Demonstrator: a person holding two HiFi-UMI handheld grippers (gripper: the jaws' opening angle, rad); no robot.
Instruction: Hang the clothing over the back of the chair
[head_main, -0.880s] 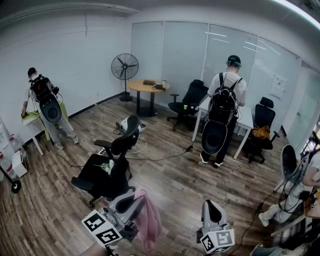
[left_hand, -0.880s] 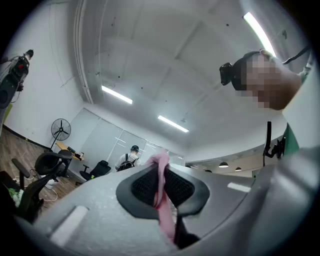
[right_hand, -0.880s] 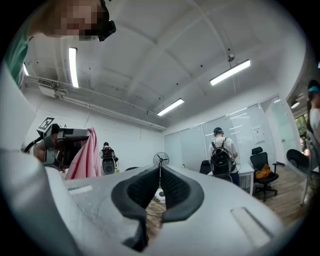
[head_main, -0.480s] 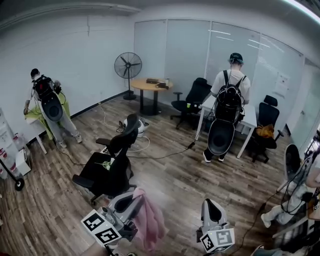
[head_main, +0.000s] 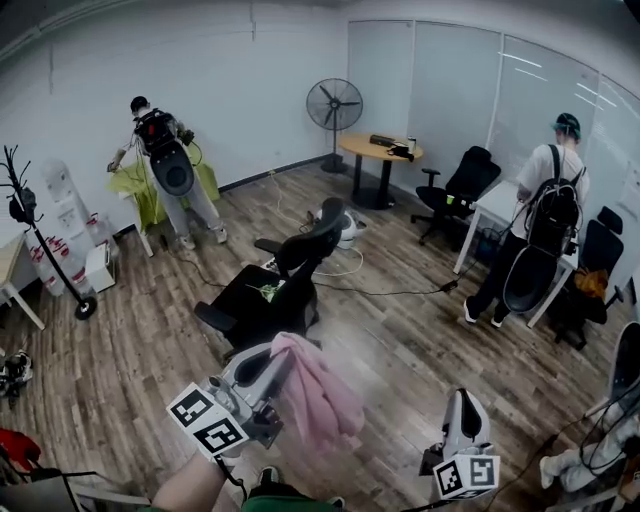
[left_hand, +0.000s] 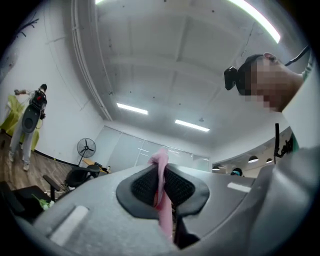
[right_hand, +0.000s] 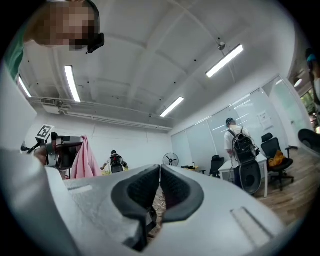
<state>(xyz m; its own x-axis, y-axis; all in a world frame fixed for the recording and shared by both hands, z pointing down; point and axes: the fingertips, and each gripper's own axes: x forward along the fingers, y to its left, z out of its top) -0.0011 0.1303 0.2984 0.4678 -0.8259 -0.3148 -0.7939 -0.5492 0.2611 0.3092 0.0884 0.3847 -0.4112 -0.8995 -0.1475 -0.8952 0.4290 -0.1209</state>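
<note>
A pink garment (head_main: 320, 398) hangs in a bunch from my left gripper (head_main: 281, 354), which is shut on it at the lower middle of the head view. In the left gripper view a fold of the pink garment (left_hand: 161, 186) is pinched between the black pads (left_hand: 145, 186). The black office chair (head_main: 283, 288) stands just beyond, its back towards the upper right and a green item on its seat. My right gripper (head_main: 462, 400) is at the lower right, shut with nothing in it; its jaws (right_hand: 159, 187) meet in the right gripper view.
A person with a backpack (head_main: 165, 160) works at a green-covered table on the left. Another person (head_main: 545, 225) stands at a white desk on the right. A fan (head_main: 334, 105), a round table (head_main: 380, 150), spare chairs (head_main: 460, 190), a coat stand (head_main: 25, 215) and floor cables (head_main: 385, 290) surround the chair.
The head view has swung left, bringing the coat stand into sight. My left gripper has risen a little with the pink garment, closer to the chair. The right gripper stays low.
</note>
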